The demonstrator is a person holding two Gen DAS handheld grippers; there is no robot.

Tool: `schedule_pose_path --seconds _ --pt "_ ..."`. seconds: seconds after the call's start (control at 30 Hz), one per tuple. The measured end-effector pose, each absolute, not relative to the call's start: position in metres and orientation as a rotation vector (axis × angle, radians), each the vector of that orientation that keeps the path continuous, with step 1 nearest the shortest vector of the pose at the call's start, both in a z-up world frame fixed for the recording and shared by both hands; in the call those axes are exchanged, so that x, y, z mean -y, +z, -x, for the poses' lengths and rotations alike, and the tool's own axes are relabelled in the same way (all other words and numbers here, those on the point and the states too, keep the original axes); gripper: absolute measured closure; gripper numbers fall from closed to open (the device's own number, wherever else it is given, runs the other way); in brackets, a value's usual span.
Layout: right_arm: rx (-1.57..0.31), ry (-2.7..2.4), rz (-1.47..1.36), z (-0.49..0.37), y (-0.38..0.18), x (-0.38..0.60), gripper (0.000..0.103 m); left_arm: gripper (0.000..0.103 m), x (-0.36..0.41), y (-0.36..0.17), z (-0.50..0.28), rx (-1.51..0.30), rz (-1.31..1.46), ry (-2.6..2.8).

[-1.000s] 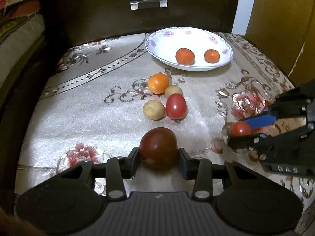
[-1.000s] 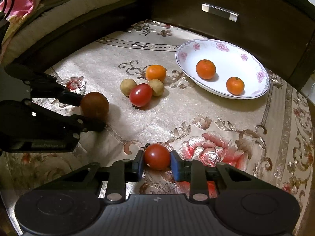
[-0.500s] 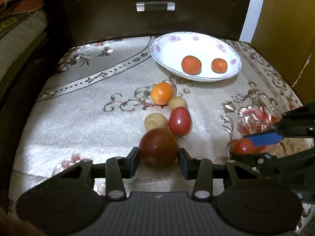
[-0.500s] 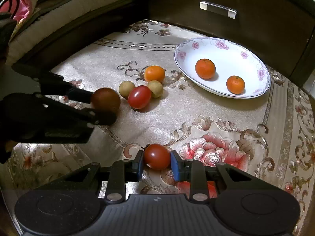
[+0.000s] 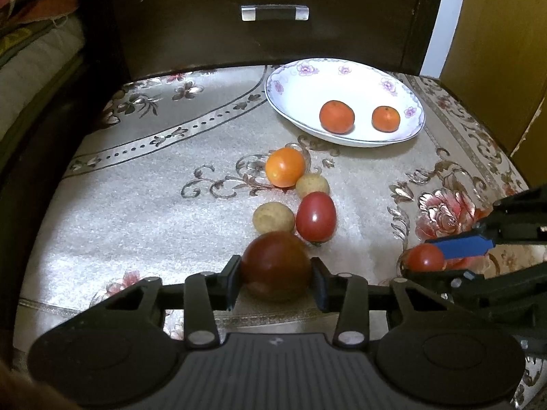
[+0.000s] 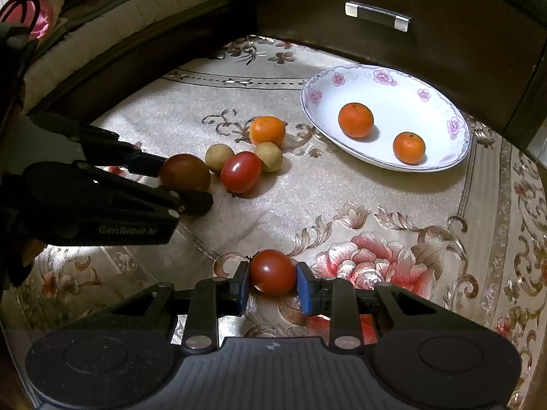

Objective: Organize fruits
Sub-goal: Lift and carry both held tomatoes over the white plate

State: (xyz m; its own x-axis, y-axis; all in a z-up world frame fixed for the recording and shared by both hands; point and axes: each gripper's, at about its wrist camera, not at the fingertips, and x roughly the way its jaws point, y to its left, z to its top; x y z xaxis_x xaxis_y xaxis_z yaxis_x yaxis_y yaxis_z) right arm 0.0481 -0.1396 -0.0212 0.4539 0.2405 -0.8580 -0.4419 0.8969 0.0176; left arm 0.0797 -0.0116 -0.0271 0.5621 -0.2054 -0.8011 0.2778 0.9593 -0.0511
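My left gripper (image 5: 276, 278) is shut on a dark brown-red tomato (image 5: 276, 265), held just short of a cluster on the cloth: a red tomato (image 5: 316, 216), two small tan fruits (image 5: 272, 218) and an orange fruit (image 5: 284, 166). My right gripper (image 6: 272, 283) is shut on a small red tomato (image 6: 272, 271), low over the floral cloth at the front right. A white flowered plate (image 5: 297, 89) at the back right holds two oranges (image 5: 336, 116). The left gripper with its tomato (image 6: 184, 172) also shows in the right wrist view.
A dark wooden drawer front with a clear handle (image 5: 274, 13) stands behind the table. A yellow-brown panel (image 5: 495, 41) is at the right. Bedding (image 6: 112, 10) lies to the left of the table edge.
My left gripper has carried the dark tomato forward, up to the fruit cluster. The right gripper with the small red tomato has stayed nearly still.
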Motion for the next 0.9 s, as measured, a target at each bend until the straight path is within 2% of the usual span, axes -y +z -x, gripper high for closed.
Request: schedule_pose_path --seconds 0.4,0.9 --pt "-0.943 0.388 0.138 -0.062 0.005 0.156 0.079 0.056 0.027 0.004 -0.079 -0.871 -0.047 -0.366" --pt "-0.885 0.248 0.047 -0.125 0.012 0.19 0.078 0.057 0.062 0.017 -0.15 -0.803 -0.069 -0.36"
